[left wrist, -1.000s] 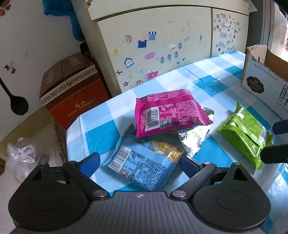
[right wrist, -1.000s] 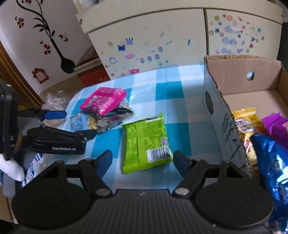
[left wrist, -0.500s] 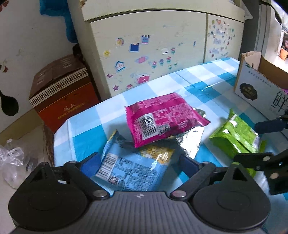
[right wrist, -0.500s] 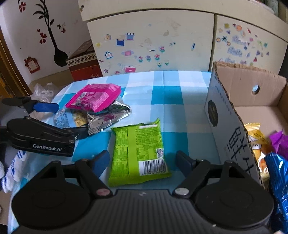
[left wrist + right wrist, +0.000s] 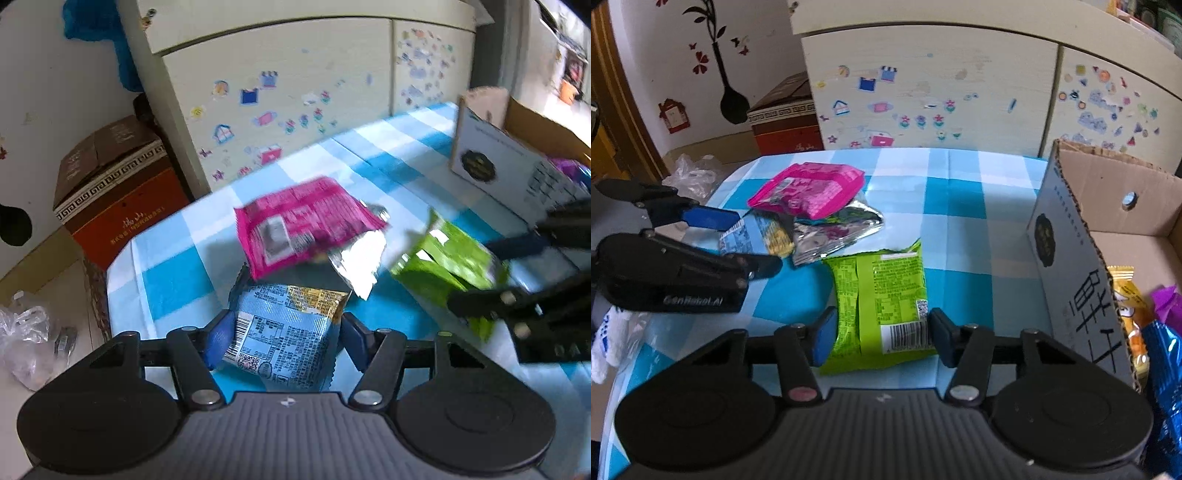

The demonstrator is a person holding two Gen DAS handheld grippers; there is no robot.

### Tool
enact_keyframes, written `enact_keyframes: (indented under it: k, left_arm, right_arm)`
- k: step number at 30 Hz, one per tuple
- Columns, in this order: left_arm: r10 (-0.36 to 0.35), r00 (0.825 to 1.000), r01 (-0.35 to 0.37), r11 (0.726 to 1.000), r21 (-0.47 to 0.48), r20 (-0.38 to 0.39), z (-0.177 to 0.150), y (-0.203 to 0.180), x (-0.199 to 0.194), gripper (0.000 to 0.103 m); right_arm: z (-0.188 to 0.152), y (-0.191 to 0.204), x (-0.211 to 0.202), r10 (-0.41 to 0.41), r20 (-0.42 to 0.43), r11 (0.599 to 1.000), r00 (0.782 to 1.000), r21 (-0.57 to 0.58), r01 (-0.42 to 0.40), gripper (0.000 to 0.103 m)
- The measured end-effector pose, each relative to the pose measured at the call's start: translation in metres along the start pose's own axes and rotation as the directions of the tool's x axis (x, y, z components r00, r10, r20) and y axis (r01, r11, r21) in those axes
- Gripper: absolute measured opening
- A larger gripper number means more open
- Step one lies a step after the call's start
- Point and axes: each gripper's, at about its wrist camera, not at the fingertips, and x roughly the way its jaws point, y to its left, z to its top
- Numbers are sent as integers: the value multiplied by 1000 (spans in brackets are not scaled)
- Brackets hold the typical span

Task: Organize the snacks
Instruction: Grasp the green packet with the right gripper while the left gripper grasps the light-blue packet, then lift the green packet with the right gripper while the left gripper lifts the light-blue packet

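My left hand-held gripper [image 5: 282, 338] just closed onto blue packet [image 5: 282, 332]; right hand-held gripper [image 5: 881, 338] just closed onto green packet [image 5: 882, 295]. Both packets on tabletop [image 5: 960, 221], gripped for cardboard box [image 5: 1071, 266] beside green one.

Two close wrist views, shared tablecloth [image 5: 177, 280]

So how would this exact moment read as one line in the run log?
left gripper: closing on blue packet | right gripper: closing on green packet | box: some snacks inside | pink packet: on table
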Motion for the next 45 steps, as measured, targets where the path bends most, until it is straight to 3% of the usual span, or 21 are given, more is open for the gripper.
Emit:
enact_keyframes:
  k: [8, 15, 19, 24, 39, 45]
  left_arm:
    - [-35, 999, 35, 999, 4, -36, -16, 2, -17, 73]
    - [4, 1000, -3, 999, 47, -23, -15, -6, -10, 84]
    - [-22, 999, 22, 1000, 21, -36, -11, -6, -11, 67]
    - [17, 999, -16, 999, 36, -34, -10, -16, -20, 63]
    - [115, 993, -115, 977, -181, -9, -5, -25, -82, 63]
    - [138, 990, -125, 947, -297, 24, -10, -26, -104, 63]
  right_arm:
    - [-4, -3, -5, 23, -18, 999, 1000, 25, -23, 53]
    - [-5, -4, -5, 23, -15, 999, 1000, 27, -22, 53]
    - [-4, -3, -5, 20, -15, 1000, 1000, 21, -19, 53]
    - [-5, -3, -9, 38, -15, 999, 999, 38, -37, 53]
    - [-3, 7, -65, 71, 70, 997, 995, 0, -71, 53]
    - [-5, 3, -98, 79, 117, 997, 990, 5, -80, 53]
